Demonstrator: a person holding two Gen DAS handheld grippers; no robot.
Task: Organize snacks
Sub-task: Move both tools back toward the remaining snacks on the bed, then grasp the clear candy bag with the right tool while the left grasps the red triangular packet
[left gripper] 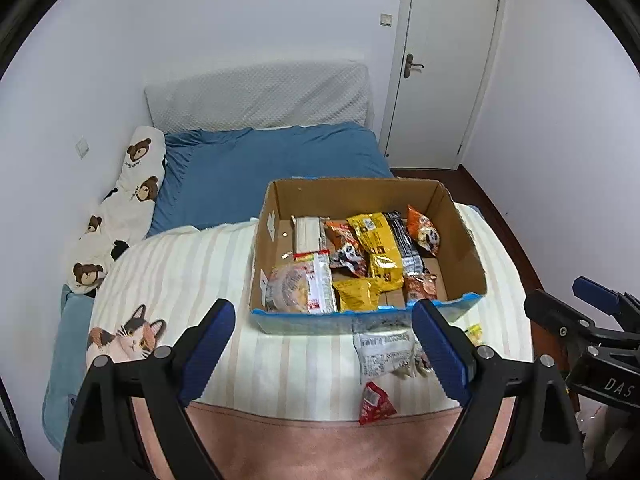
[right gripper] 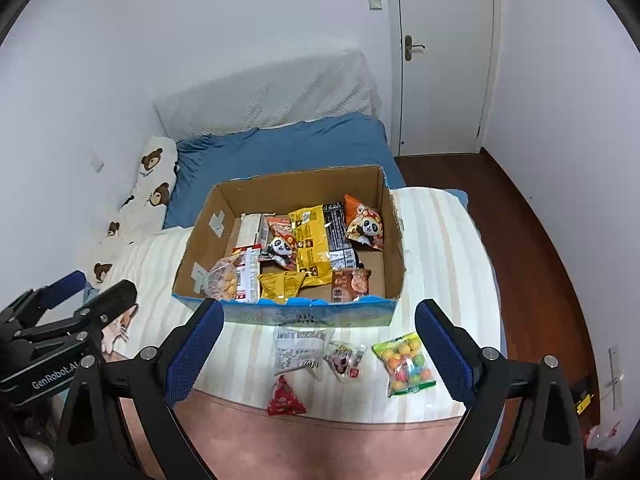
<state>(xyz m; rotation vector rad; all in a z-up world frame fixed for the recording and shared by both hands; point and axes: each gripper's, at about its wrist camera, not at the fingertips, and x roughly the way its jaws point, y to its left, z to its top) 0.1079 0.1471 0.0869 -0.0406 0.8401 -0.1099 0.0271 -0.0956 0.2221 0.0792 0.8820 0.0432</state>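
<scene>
An open cardboard box [left gripper: 464, 236] [right gripper: 394, 248] with a blue front edge sits on the striped blanket and holds several snack packets. In front of it lie a white packet [left gripper: 384, 354] [right gripper: 298, 350], a red triangular packet [left gripper: 374, 404] [right gripper: 285, 398], a small clear packet [right gripper: 345, 356] and a bag of coloured balls [right gripper: 406, 364]. My left gripper [left gripper: 324, 348] is open and empty, hovering before the box. My right gripper [right gripper: 318, 350] is open and empty above the loose packets.
The box rests on a bed with a blue sheet [left gripper: 276, 168], a bear-print pillow [left gripper: 120, 216] at left and a grey headboard [left gripper: 256, 96]. A white door [left gripper: 444, 60] and dark wooden floor [right gripper: 532, 248] lie to the right.
</scene>
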